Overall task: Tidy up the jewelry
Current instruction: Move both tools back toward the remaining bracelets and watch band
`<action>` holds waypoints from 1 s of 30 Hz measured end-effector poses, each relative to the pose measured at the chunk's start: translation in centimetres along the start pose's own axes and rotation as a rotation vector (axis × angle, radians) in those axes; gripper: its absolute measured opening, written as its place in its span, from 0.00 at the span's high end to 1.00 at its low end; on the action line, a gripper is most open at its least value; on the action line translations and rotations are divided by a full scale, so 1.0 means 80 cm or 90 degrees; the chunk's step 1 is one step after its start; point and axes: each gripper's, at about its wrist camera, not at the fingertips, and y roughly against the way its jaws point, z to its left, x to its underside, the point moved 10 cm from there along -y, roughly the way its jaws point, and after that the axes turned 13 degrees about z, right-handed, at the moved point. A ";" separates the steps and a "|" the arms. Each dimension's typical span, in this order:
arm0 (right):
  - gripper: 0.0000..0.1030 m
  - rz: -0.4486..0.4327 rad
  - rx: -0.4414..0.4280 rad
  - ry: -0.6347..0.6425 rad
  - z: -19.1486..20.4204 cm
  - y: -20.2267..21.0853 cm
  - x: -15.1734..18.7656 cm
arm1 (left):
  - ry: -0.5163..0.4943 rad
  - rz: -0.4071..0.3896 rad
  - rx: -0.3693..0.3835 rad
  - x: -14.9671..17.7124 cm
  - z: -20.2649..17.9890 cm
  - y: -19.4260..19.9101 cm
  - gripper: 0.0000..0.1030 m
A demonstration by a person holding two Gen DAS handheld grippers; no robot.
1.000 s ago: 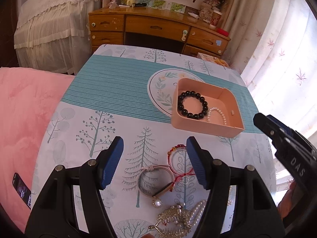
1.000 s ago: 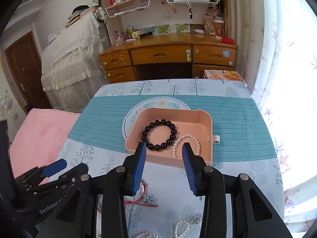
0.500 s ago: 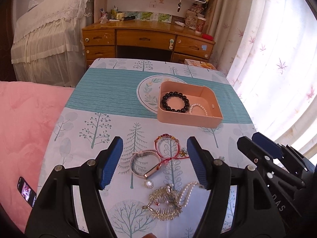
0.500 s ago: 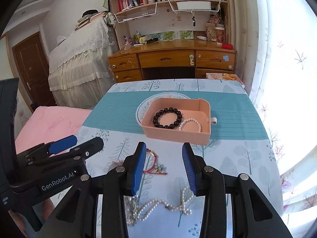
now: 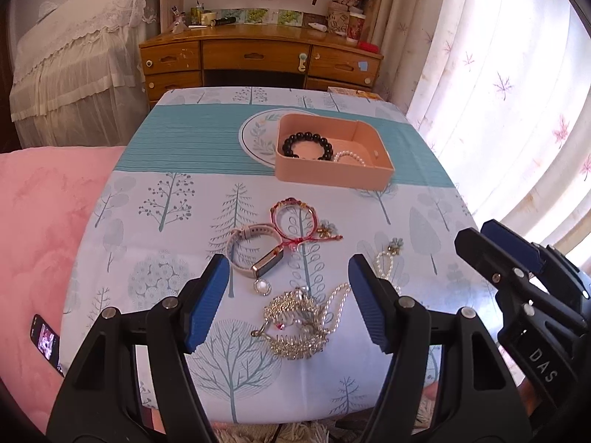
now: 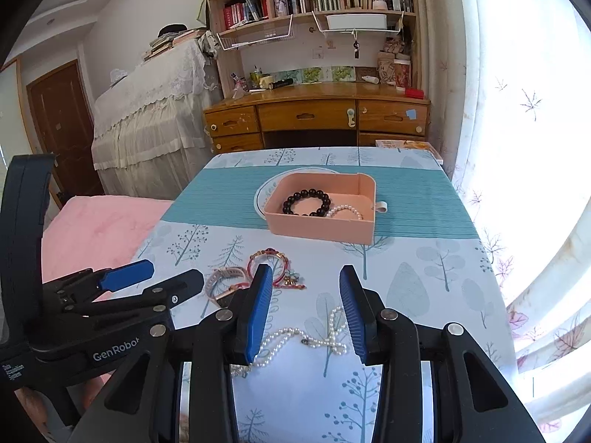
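Pink tray (image 5: 332,177) = landmark; holds black bead bracelet (image 5: 306,144) + pearl bracelet (image 5: 351,157), i.e. sorted. Loose jewelry pile (image 5: 295,323) near side of tray, unsorted. Left gripper (image 5: 286,299) and right gripper (image 6: 306,312): both spread wide, empty, staged for pickup.

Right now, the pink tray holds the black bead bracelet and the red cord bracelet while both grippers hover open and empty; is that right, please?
Not quite: beside the black bead bracelet in the pink tray lies the white pearl bracelet. The red cord bracelet is on the tablecloth, as the left wrist view shows. The left gripper and right gripper are open and empty.
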 end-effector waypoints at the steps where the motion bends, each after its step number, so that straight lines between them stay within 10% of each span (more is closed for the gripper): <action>1: 0.63 0.003 -0.002 0.002 -0.001 0.000 0.002 | -0.002 0.004 -0.006 0.003 0.000 -0.002 0.37; 30: 0.63 0.193 0.002 -0.071 -0.097 -0.198 0.007 | 0.062 0.155 -0.020 0.003 0.099 -0.158 0.38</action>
